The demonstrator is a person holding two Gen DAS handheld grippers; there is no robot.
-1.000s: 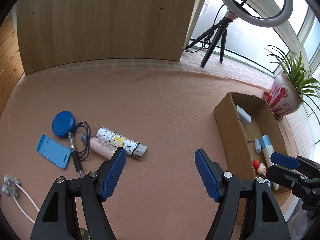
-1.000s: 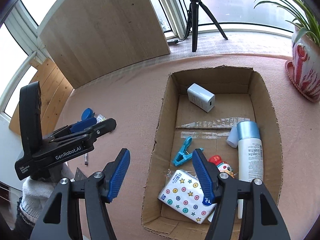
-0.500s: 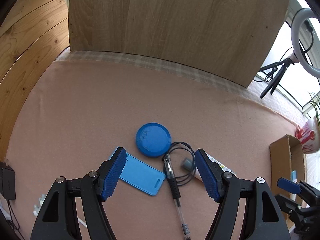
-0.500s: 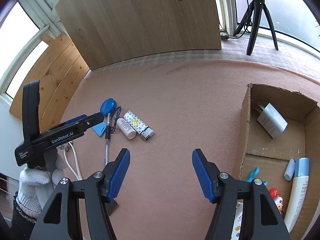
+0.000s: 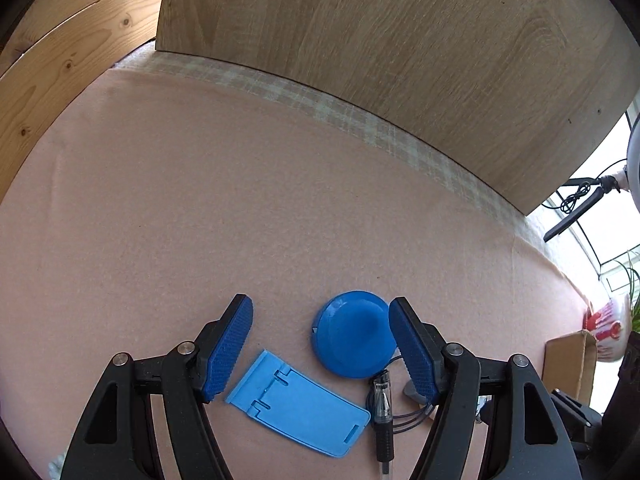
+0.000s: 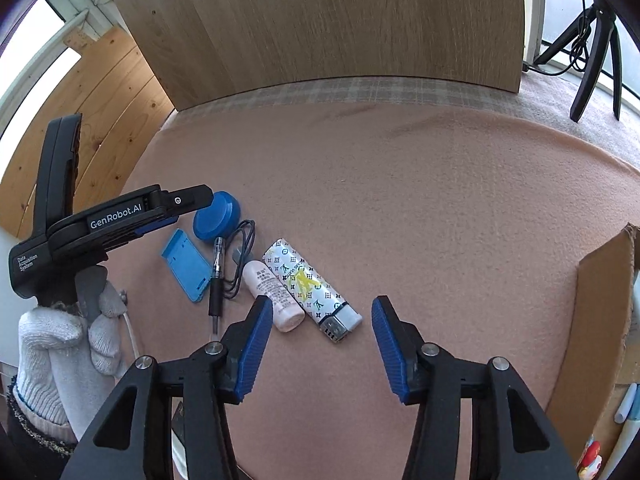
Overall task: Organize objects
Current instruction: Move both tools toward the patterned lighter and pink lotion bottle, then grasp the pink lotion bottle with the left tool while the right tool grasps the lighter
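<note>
the left gripper (image 5: 320,344) is hanging over the small pile of loose things at the near left of the pink felt mat (image 5: 240,200), jaws standing well apart with nothing pressed between them. the round blue case (image 5: 352,334) is lying between the pads, nearer the right one, so this looks like the item being lined up for a pick. just near of it the light blue plastic stand (image 5: 300,404) is lying flat, and the clear pen (image 5: 382,408) is resting across a thin dark looped cord (image 5: 412,416), which could drag along if the pen gets lifted.

the right gripper (image 6: 320,328) is pointing down at the patterned lighter (image 6: 308,288) and the small pink-white bottle (image 6: 272,294), which are lying side by side and touching. its jaws have just been closing, yet they are apart, and no pad is touching either item. because the two are touching, taking one cleanly probably calls for a pinch across its free side.

the cardboard box (image 6: 592,320) is standing at the right edge of the mat, holding some sorted things already; its near wall is rising between the pile and the inside. the mat between pile and box is lying open, giving free room to carry across. the wooden board (image 6: 320,20) is closing off the far side, well apart from both grippers.
</note>
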